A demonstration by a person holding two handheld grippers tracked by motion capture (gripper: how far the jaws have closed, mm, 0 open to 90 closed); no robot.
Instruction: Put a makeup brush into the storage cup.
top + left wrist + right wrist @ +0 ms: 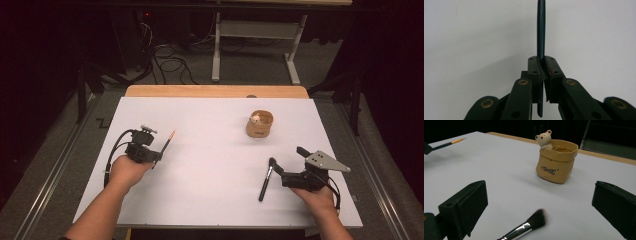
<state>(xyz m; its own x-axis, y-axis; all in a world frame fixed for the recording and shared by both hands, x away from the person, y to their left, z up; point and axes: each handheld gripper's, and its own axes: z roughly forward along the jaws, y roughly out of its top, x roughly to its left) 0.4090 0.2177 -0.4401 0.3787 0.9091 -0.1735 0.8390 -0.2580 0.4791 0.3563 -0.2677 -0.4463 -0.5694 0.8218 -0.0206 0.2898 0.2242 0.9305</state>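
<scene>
While clamped shut on thin brush (167,142) above desk (210,165), left tongs (156,156) kept it liftable toward pouch holder (260,124); right tongs (287,165) gaped open astride makeup brush (266,181), presumably for pickup.

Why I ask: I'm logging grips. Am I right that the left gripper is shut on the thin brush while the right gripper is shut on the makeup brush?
Not quite: the right gripper is open, the makeup brush lying loose between its jaws in the right gripper view. The left gripper does clamp the thin brush.

Lab — cables (167,62) on floor, dark curtains
</scene>
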